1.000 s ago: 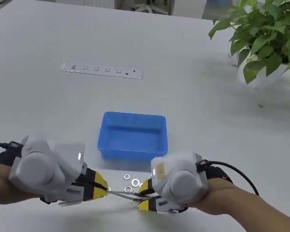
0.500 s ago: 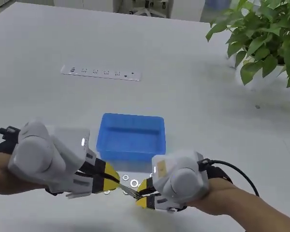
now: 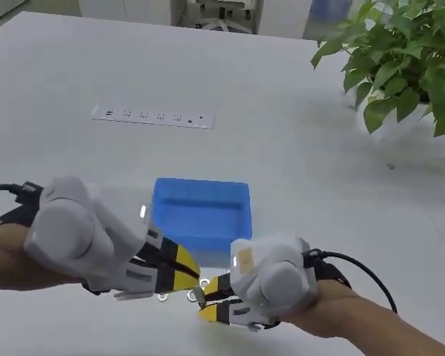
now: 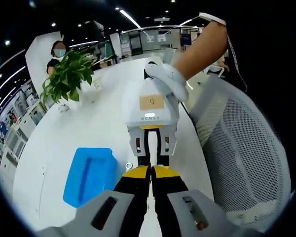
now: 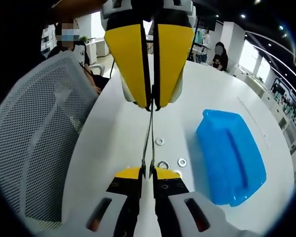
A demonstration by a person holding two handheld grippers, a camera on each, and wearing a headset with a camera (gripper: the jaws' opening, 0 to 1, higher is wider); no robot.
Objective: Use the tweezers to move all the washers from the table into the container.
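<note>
The thin metal tweezers [image 5: 149,133] run straight from my right gripper [image 5: 148,174] up to my left gripper [image 5: 151,106]; both pairs of yellow jaws are shut on them. In the head view the left gripper [image 3: 195,276] and right gripper [image 3: 204,300] meet tip to tip at the table's near edge, just in front of the blue container [image 3: 202,210]. Three washers [image 5: 163,164] lie on the white table beneath the tweezers, beside the container [image 5: 232,153]. One washer [image 4: 129,165] lies by the container [image 4: 89,173] in the left gripper view.
A white power strip [image 3: 152,116] lies on the table beyond the container. A potted plant [image 3: 408,59] stands at the far right. A grey mesh chair [image 5: 39,123] is close behind the table's near edge. People stand in the background.
My left gripper has moved right and closed the gap to the right gripper, so their jaws now nearly touch. The length of tweezers showing between them has shrunk.
</note>
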